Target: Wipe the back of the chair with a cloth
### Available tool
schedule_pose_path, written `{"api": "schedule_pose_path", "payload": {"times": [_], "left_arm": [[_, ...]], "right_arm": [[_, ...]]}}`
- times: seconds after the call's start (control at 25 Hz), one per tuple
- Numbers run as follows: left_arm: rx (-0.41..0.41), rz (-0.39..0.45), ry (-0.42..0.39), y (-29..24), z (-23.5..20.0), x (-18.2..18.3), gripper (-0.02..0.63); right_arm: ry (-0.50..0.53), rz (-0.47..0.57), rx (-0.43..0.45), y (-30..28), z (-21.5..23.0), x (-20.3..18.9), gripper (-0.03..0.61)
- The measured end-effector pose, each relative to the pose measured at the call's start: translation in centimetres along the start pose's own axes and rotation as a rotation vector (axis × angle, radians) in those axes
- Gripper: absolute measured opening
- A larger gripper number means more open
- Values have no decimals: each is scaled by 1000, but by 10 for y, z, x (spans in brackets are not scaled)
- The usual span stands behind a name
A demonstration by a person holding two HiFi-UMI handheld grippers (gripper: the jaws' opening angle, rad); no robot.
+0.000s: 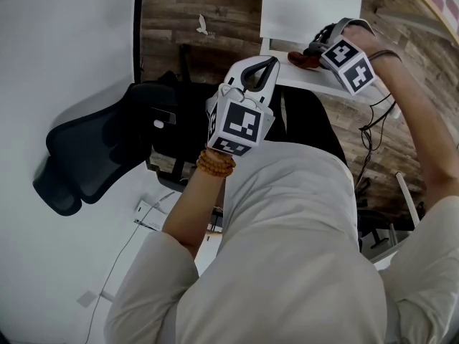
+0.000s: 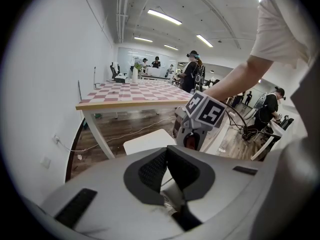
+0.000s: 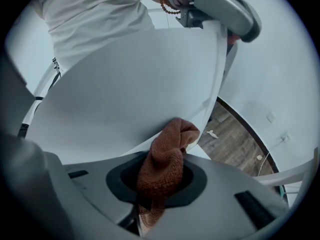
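Note:
A white chair [image 1: 311,9] stands in front of me; its broad white back [image 3: 125,89] fills the right gripper view. My right gripper [image 1: 313,53] is shut on a rust-brown cloth [image 1: 301,61], and the bunched cloth [image 3: 172,134] touches the lower edge of the chair back. The left gripper [image 1: 270,63] hovers just left of it near the chair's edge, shut with nothing between its dark pads [image 2: 150,169]. From the left gripper view I see the right gripper [image 2: 192,141] with its marker cube above a white chair surface [image 2: 147,140].
A black office chair [image 1: 107,149] sits at the left against the white wall [image 1: 64,41]. Cables [image 1: 373,131] trail over the wood floor at the right. A checkered-top table [image 2: 135,95] and several people stand farther back in the room.

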State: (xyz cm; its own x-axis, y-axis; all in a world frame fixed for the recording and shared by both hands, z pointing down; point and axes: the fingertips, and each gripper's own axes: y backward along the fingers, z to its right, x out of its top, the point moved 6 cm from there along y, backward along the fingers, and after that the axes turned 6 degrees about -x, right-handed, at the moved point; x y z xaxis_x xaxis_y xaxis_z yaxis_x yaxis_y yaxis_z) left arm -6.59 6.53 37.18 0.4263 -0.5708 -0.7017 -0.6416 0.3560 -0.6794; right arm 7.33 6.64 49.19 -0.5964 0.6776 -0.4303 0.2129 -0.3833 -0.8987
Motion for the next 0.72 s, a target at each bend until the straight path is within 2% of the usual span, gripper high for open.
{"api": "schedule_pose_path", "payload": {"times": [0.72], "left_arm": [[6,-5,-1,0,1,0,34]], "right_arm": [[73,-8,-91,68,-12,36,87]]}}
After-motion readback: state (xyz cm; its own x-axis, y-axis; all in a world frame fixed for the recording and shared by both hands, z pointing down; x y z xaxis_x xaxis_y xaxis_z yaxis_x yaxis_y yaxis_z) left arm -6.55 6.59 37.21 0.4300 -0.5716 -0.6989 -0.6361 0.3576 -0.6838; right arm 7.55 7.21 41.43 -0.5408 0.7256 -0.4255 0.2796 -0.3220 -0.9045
